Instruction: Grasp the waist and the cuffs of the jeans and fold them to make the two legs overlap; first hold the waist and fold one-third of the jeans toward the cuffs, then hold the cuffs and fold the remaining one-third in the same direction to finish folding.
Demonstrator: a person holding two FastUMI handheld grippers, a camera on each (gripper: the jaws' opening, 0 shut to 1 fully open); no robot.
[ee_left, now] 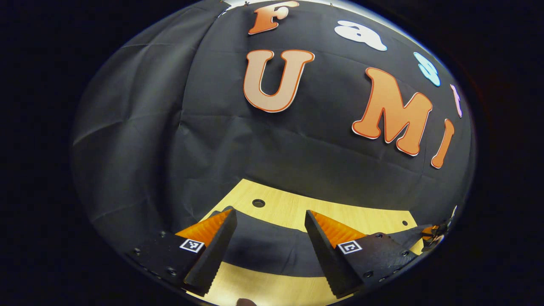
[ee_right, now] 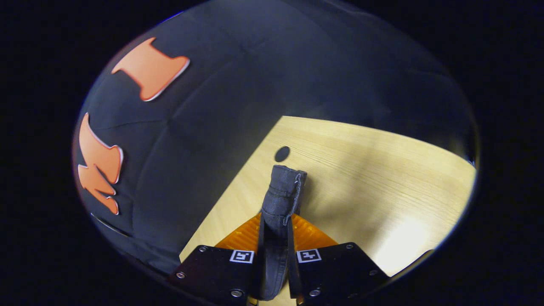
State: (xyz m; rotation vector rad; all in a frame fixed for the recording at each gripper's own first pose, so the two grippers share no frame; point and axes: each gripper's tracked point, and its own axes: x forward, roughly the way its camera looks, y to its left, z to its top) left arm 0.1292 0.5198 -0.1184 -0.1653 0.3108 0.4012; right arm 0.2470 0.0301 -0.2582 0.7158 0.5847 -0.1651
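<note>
The left hand-held gripper (ee_left: 270, 225) is seen spread wide above the dark jeans (ee_left: 263, 248), which are laid across the wooden worktop (ee_left: 293, 208). A bunched fold of the jeans (ee_right: 280, 199) is clamped between both fingers of the right hand-held gripper (ee_right: 275, 255) and raised over the worktop (ee_right: 382, 178).

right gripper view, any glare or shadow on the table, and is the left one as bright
Right gripper view: a bright glare patch on the wooden table, and a soft shadow beside the pinched jeans fabric. Left gripper view: dimmer, the dark jeans show little detail, and the fisheye bends the table edge.
</note>
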